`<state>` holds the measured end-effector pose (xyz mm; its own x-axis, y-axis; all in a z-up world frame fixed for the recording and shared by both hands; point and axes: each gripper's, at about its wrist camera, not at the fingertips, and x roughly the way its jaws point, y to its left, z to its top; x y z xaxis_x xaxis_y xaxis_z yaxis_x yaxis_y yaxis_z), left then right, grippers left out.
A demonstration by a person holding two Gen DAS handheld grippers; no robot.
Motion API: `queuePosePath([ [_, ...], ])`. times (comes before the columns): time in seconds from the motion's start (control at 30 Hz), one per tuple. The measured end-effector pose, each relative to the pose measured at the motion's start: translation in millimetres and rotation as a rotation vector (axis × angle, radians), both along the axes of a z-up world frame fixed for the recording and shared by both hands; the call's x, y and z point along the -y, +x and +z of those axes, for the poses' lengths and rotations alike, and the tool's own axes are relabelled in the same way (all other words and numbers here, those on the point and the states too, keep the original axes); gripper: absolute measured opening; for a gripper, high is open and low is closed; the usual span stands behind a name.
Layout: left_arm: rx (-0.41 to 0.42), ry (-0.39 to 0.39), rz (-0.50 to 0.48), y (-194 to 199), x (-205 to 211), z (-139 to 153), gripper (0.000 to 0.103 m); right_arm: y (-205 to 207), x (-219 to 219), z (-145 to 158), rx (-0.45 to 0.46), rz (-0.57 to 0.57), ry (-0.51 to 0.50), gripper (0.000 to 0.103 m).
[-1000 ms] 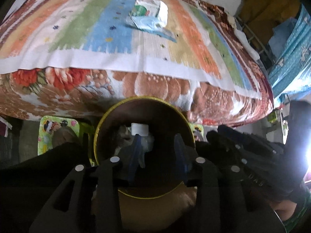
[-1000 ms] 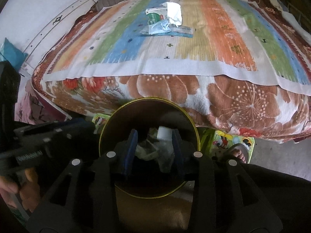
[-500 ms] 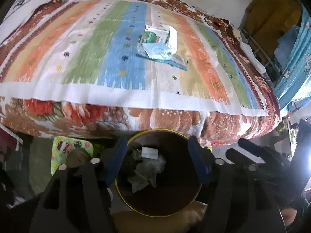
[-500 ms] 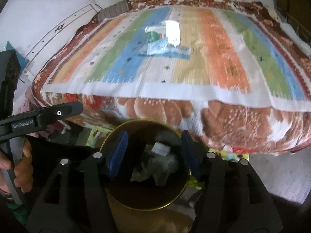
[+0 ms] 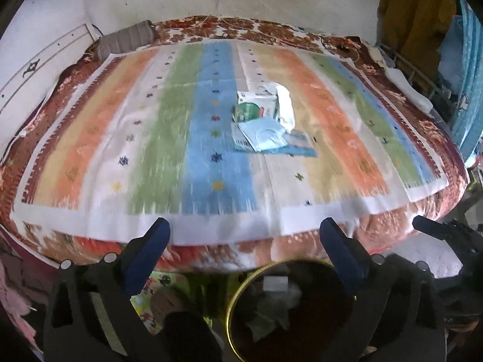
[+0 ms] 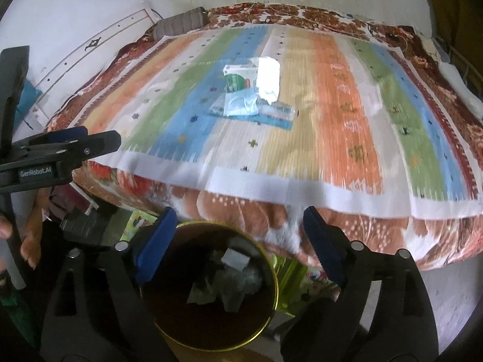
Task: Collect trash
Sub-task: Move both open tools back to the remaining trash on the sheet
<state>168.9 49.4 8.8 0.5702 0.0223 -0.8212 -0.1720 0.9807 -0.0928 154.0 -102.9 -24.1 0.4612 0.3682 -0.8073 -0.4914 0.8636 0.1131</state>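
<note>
A pile of trash lies mid-bed on the striped cloth: a green-and-white carton (image 5: pixel 253 107), a white tissue (image 5: pixel 285 105) and a light blue wrapper (image 5: pixel 262 134); the pile also shows in the right wrist view (image 6: pixel 250 93). A round brown bin with a gold rim (image 5: pixel 232 307) stands on the floor at the bed's near side and holds crumpled trash (image 6: pixel 229 280). My left gripper (image 5: pixel 244 238) is open and empty above the bin's far rim. My right gripper (image 6: pixel 238 226) is open and empty over the bin (image 6: pixel 273 271).
The bed (image 5: pixel 211 256) has a brown floral cover under the striped cloth (image 5: pixel 151 150). A grey bolster (image 5: pixel 126 40) lies at its far left corner. Blue fabric and a yellow garment (image 5: pixel 419 15) hang at the right. A colourful mat (image 6: pixel 314 277) lies under the bin.
Both grippers opened wide and rose up and back from inside the bin. The views now look over the bed; trash pieces lie loose in the bin.
</note>
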Motion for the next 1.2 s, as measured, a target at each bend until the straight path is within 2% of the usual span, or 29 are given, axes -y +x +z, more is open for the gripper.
queuePosePath([
  [0.13,-0.028,0.011,0.011,16.6,-8.0,-3.9,0.097,11.9,-5.6,4.0,0.03,-0.001,-0.027,0.09],
  [0.27,-0.025,0.007,0.03,28.3,-18.2,-3.8,0.097,21.7,-6.6,4.6,0.008,-0.001,0.003,0.094],
  [0.43,-0.014,-0.017,0.034,40.3,-27.3,-5.6,0.097,31.3,-10.8,6.4,0.019,0.008,0.001,0.094],
  [0.6,-0.018,-0.005,0.02,52.7,-31.9,-12.2,0.097,43.7,-10.7,8.4,0.028,-0.005,0.008,0.094],
  [0.67,-0.048,-0.041,0.013,59.8,-36.1,-20.8,0.097,48.5,-10.8,8.9,0.028,-0.007,0.015,0.094],
  [0.8,-0.091,-0.053,0.022,70.4,-43.8,-35.3,0.097,58.2,-13.5,10.2,0.034,-0.006,0.022,0.094],
  [0.9,-0.078,-0.053,0.021,74.9,-47.6,-39.6,0.097,65.0,-17.1,9.7,0.023,0.002,0.043,0.094],
  [1.2,-0.034,-0.001,-0.025,90.4,-49.9,-44.7,0.097,93.5,-29.2,3.8,0.044,-0.012,0.024,0.094],
])
